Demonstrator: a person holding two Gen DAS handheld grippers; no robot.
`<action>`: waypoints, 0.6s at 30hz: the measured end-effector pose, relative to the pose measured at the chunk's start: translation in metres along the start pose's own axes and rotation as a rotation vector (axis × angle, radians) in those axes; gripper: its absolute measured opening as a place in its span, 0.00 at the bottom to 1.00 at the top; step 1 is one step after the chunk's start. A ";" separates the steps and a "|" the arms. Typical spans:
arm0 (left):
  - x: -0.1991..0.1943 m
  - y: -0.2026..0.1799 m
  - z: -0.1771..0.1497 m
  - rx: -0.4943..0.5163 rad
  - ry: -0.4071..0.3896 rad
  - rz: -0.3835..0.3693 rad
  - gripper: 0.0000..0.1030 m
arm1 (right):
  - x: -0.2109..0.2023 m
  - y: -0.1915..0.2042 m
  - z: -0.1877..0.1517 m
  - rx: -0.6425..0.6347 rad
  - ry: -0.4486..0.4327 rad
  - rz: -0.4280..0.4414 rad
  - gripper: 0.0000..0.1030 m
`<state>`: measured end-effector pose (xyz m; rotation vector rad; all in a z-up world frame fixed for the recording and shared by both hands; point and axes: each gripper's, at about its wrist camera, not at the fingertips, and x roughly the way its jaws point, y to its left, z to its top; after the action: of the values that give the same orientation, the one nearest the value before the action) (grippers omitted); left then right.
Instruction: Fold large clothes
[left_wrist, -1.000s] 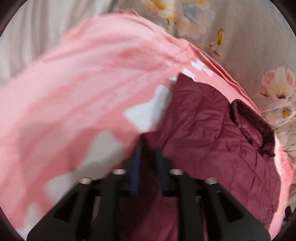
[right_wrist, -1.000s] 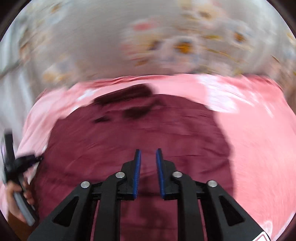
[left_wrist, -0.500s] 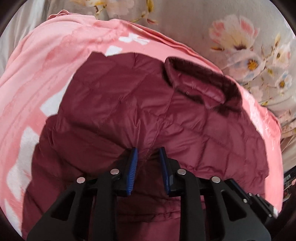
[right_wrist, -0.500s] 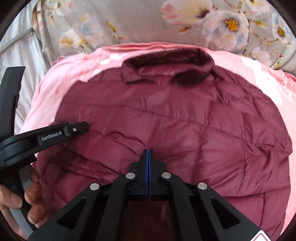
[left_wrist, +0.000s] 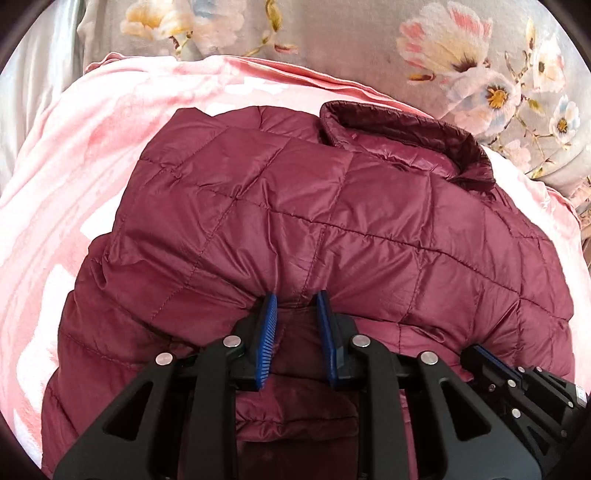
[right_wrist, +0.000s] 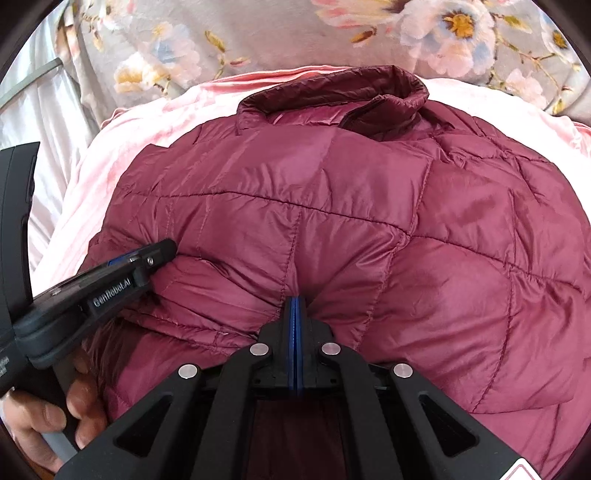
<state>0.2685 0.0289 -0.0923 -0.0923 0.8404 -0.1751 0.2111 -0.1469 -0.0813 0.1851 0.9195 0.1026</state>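
Jacket (left_wrist: 332, 229): maroon quilted puffer — on pink blanket (left_wrist: 74, 184), collar at 1 o'clock.
Handling: probably light, soft, slippery.
Left claw (left_wrist: 295, 317): narrow, gripping folded hem.
Right claw (right_wrist: 296, 314): closed — pinching hem.

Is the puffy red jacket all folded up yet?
Not yet. Done: the jacket lies on the pink blanket, its bottom part folded up over the body. In hand: the left gripper and right gripper both pinch that folded edge. Left: the collar end still lies flat, so more folds seem needed.
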 end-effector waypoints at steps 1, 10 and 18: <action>-0.004 0.002 0.004 -0.015 0.007 -0.021 0.21 | -0.012 -0.006 0.007 0.020 -0.017 0.018 0.00; 0.008 0.002 0.112 -0.243 0.031 -0.304 0.67 | -0.024 -0.099 0.109 0.377 -0.133 0.166 0.37; 0.096 -0.012 0.135 -0.377 0.205 -0.307 0.57 | 0.042 -0.123 0.140 0.546 -0.086 0.258 0.32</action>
<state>0.4306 0.0008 -0.0714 -0.5667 1.0543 -0.3162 0.3488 -0.2767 -0.0560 0.8094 0.8181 0.0796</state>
